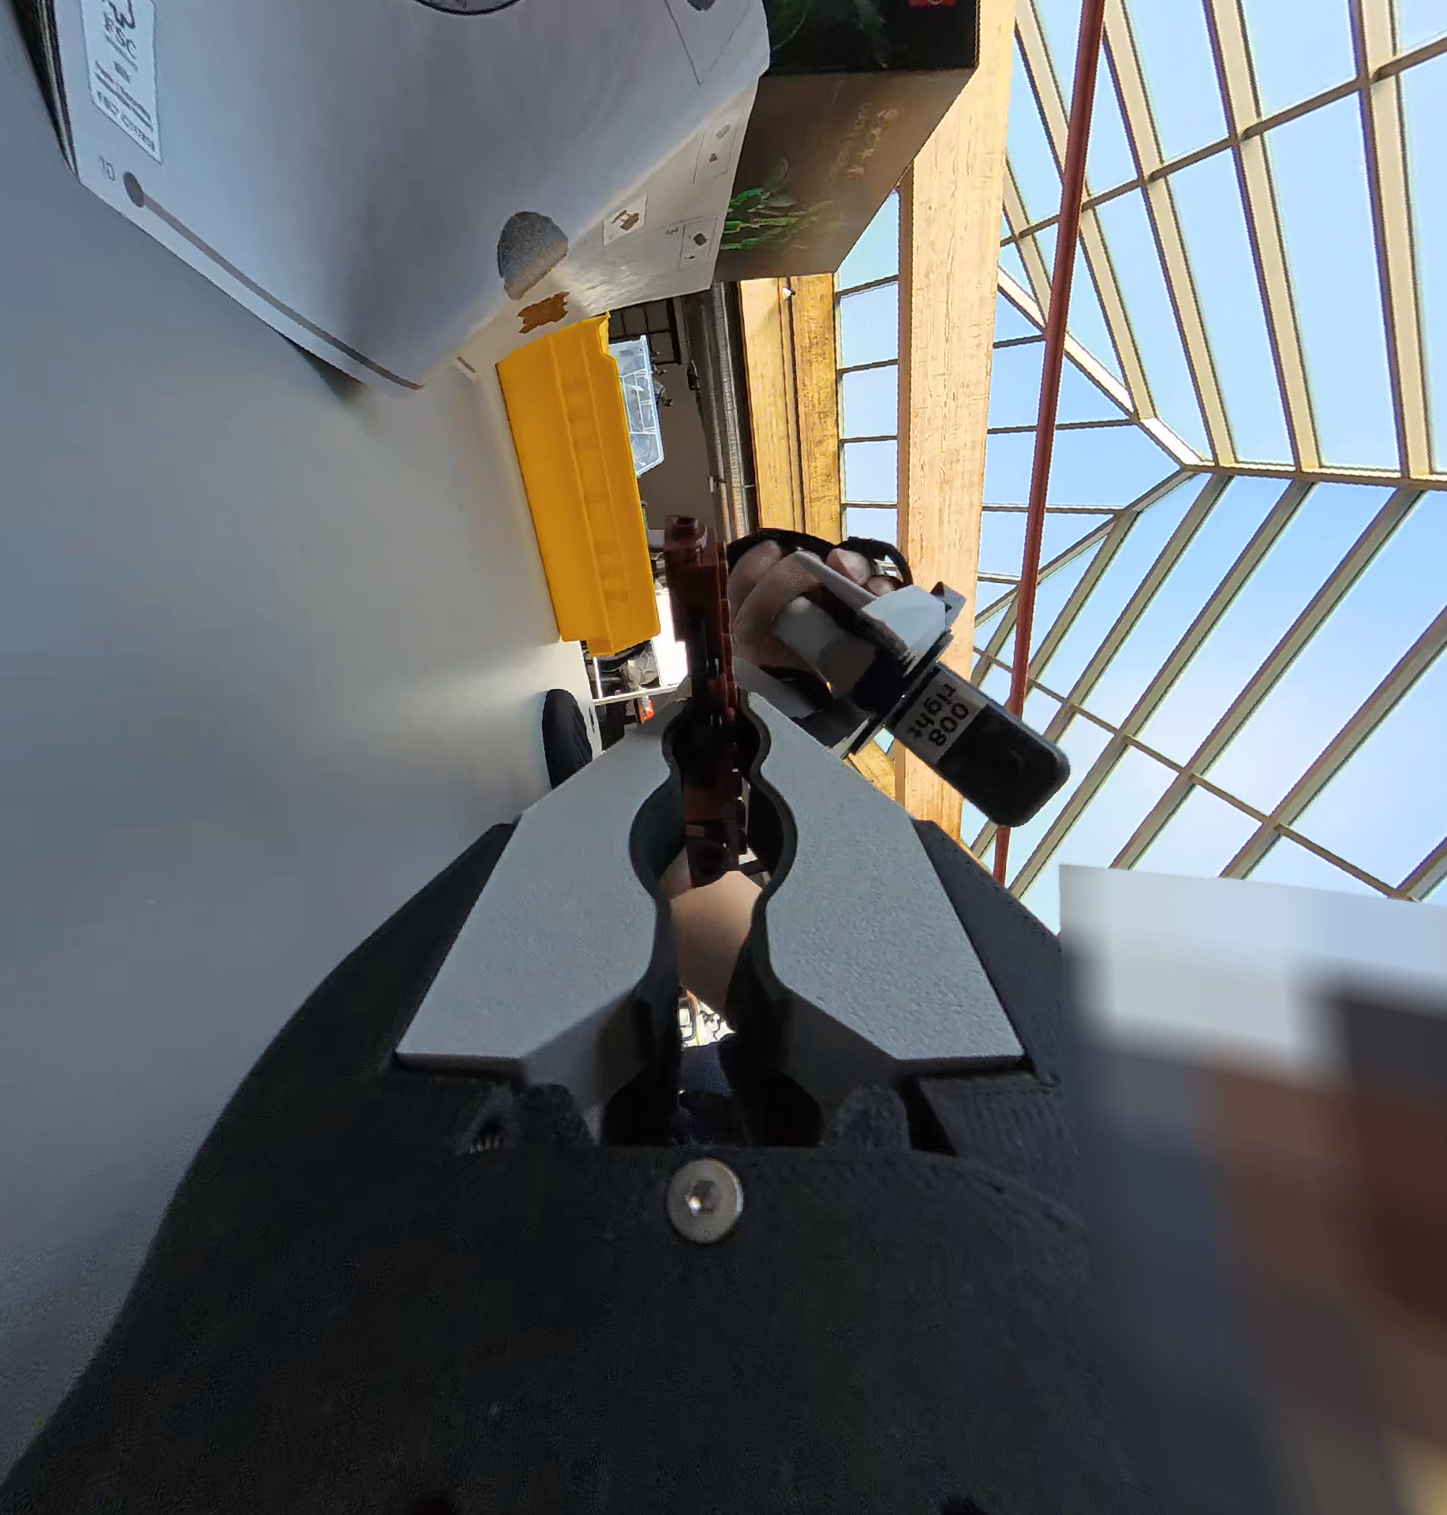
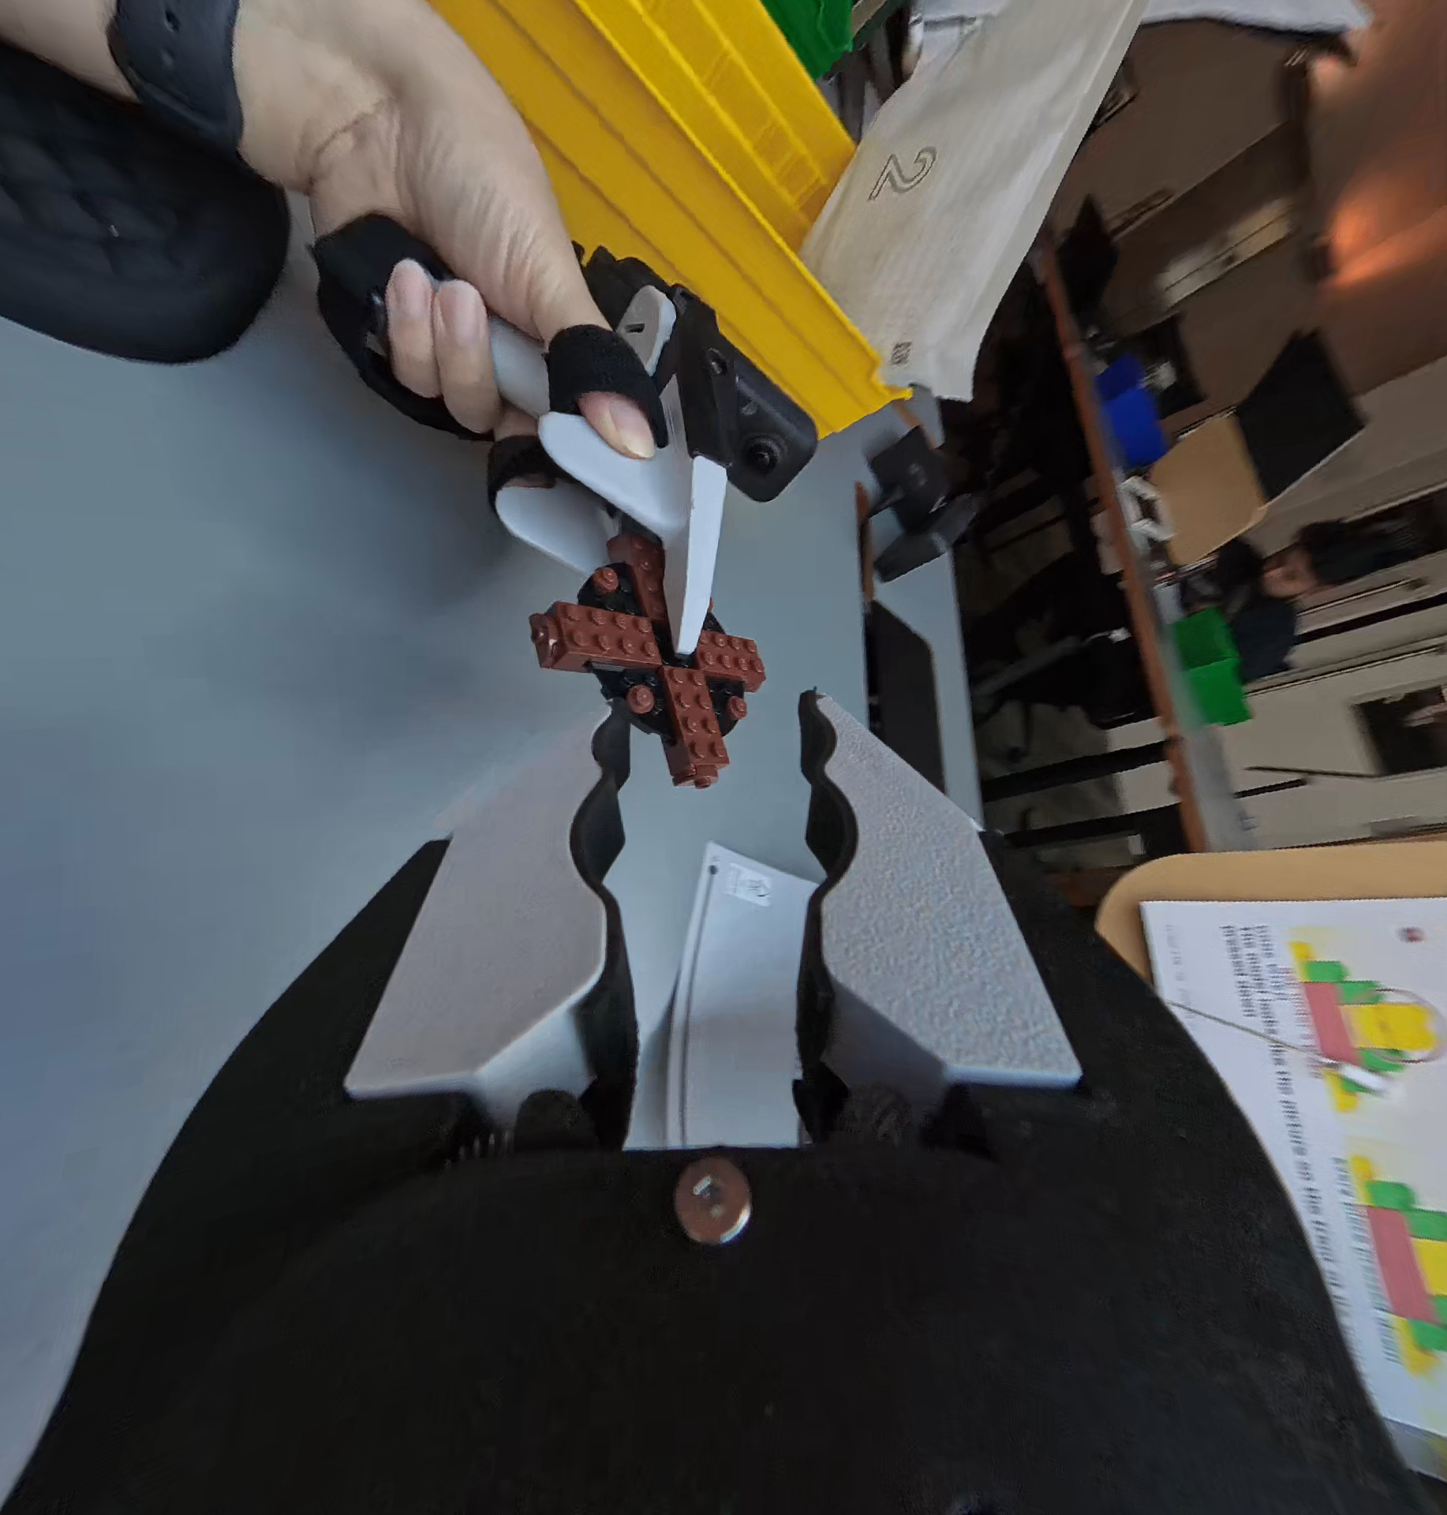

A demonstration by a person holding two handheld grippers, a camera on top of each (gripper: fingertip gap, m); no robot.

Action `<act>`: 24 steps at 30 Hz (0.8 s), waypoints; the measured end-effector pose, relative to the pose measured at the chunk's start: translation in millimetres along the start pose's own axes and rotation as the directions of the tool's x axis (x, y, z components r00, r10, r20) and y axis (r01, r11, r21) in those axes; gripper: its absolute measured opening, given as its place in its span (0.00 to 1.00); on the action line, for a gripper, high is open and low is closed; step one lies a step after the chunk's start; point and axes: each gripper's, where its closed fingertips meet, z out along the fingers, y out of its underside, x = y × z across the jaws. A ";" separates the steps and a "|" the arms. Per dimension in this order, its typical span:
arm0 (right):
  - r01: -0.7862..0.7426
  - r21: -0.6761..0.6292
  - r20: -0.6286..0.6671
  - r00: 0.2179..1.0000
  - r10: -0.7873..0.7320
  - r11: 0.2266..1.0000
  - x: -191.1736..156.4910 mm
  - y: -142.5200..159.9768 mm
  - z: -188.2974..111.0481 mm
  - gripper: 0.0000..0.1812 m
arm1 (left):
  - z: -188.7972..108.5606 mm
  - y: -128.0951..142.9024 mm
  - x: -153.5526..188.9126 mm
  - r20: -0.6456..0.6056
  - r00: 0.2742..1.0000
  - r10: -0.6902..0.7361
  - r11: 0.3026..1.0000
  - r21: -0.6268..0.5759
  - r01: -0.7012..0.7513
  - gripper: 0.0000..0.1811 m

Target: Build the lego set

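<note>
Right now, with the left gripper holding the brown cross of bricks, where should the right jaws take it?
Probably the free lower arm of the brick cross, the one pointing toward the open right gripper. Come from below, jaws closing on its flat side edges. The left gripper already covers the upper arm and the centre, so only the outer arms are free.

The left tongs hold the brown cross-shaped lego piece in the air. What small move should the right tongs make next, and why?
Probably ease the right tongs forward toward the lego cross. They are open and empty, and the cross's near arm sits just past their tips. The left tongs pinch it near the centre, above the table, so that arm is free to grip.
</note>
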 end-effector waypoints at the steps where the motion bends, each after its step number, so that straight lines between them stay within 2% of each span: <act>1: 0.102 -0.003 -0.072 0.992 -0.102 0.995 -0.8 -1.2 0.3 0.21 | -0.6 -0.8 1.2 -0.013 1.000 -0.011 1.000 0.005 0.012 0.03; 3: 0.266 -0.046 -0.161 0.949 -0.270 0.963 -9.3 -0.5 4.8 0.21 | -0.4 -1.2 3.1 -0.039 0.999 -0.036 0.999 0.011 0.036 0.03; 5: 0.354 -0.134 -0.250 0.892 -0.377 0.926 -8.9 7.4 10.3 0.20 | 1.0 -0.8 3.8 -0.059 0.997 -0.057 0.998 0.011 0.058 0.03; 7: 0.420 -0.157 -0.314 0.837 -0.448 0.894 -9.4 8.4 12.5 0.16 | 2.3 -0.9 5.1 -0.079 0.994 -0.070 0.997 0.015 0.071 0.03; 11: 0.447 -0.186 -0.353 0.801 -0.484 0.875 -7.1 10.7 16.3 0.15 | 3.4 -1.5 4.6 -0.089 0.992 -0.087 0.996 0.023 0.090 0.03; 19: 0.456 -0.188 -0.333 0.804 -0.493 0.870 -12.6 12.2 24.6 0.12 | 5.0 -2.4 4.5 -0.105 0.988 -0.110 0.993 0.030 0.114 0.03; 24: 0.450 -0.191 -0.349 0.800 -0.489 0.872 -10.2 11.1 25.6 0.06 | 6.6 -1.0 4.4 -0.104 0.988 -0.112 0.993 0.023 0.115 0.03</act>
